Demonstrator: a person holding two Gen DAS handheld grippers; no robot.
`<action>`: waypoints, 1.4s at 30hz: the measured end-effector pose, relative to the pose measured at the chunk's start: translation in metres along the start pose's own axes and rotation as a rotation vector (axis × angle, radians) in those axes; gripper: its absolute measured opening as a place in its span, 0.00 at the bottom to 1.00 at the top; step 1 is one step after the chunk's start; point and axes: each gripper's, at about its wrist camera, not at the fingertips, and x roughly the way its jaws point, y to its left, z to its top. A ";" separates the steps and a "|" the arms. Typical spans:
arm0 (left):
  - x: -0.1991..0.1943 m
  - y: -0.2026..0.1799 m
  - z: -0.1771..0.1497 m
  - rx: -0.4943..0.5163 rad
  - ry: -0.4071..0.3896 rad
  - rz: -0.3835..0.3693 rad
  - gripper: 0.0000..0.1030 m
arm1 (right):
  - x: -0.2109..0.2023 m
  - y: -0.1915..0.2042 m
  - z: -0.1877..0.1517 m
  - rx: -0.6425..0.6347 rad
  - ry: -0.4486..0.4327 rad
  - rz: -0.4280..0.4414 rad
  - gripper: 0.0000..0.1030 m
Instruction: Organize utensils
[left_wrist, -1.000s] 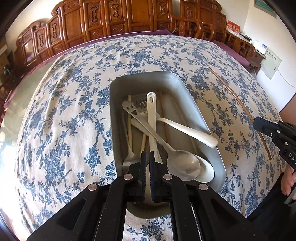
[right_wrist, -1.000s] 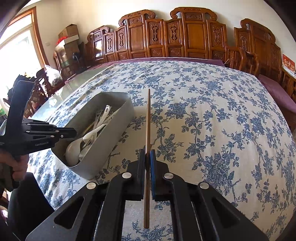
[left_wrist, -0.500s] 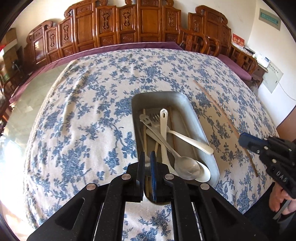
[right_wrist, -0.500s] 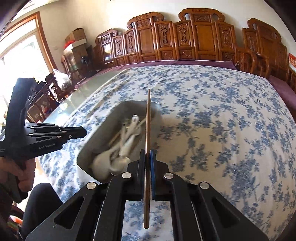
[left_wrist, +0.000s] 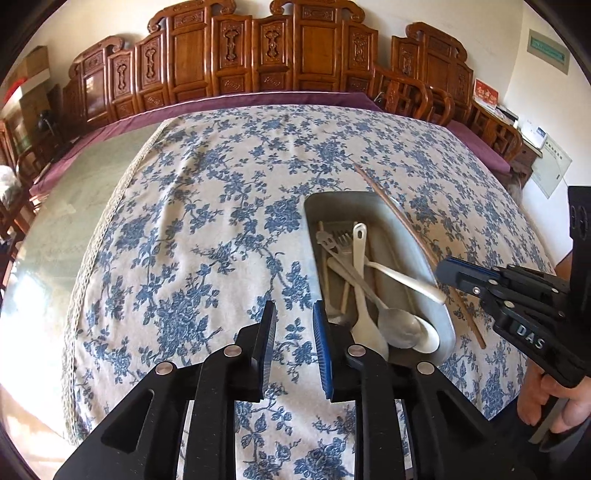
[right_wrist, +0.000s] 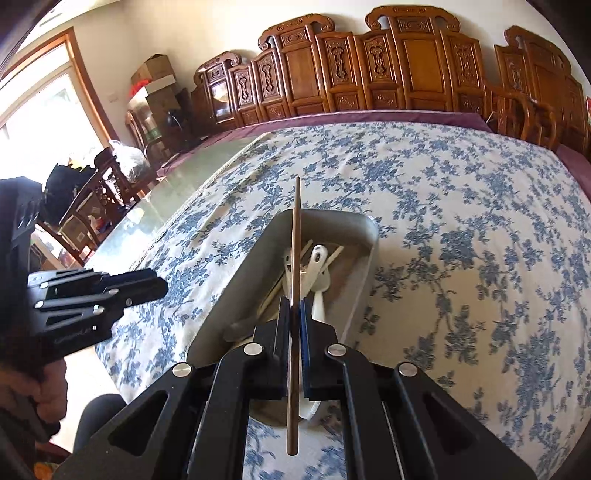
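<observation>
A grey metal tray (left_wrist: 424, 251) (right_wrist: 236, 273) on the flowered tablecloth holds white spoons (left_wrist: 406, 280), a metal spoon (left_wrist: 400, 326), a fork and pale chopsticks. My right gripper (right_wrist: 294, 304) is shut on a brown chopstick (right_wrist: 295, 236) (left_wrist: 402, 221), held lengthwise above the tray. In the left wrist view the right gripper (left_wrist: 447, 269) hangs at the tray's right rim. My left gripper (left_wrist: 294, 314) is just left of the tray's near end, its jaws opening with only cloth showing between them. In the right wrist view the left gripper (right_wrist: 159, 284) is seen left of the tray.
The blue-flowered tablecloth (left_wrist: 207, 236) covers a wide table with bare glass (left_wrist: 66, 206) at its left. Carved wooden chairs (left_wrist: 258, 59) line the far side. A person's hand (left_wrist: 554, 402) grips the right handle at the near edge.
My left gripper has let go inside the tray, drawn back up and to the left, and its jaws have parted. The right gripper carried the brown chopstick leftward until it came over the tray.
</observation>
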 end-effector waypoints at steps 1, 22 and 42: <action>0.001 0.001 -0.001 -0.002 0.002 0.000 0.19 | 0.005 0.003 0.001 0.003 0.006 -0.002 0.06; -0.009 0.009 -0.019 -0.017 0.002 -0.006 0.28 | 0.043 0.013 -0.010 -0.008 0.061 -0.061 0.07; -0.066 -0.039 -0.020 -0.020 -0.116 0.010 0.92 | -0.125 -0.003 -0.033 -0.034 -0.178 -0.177 0.71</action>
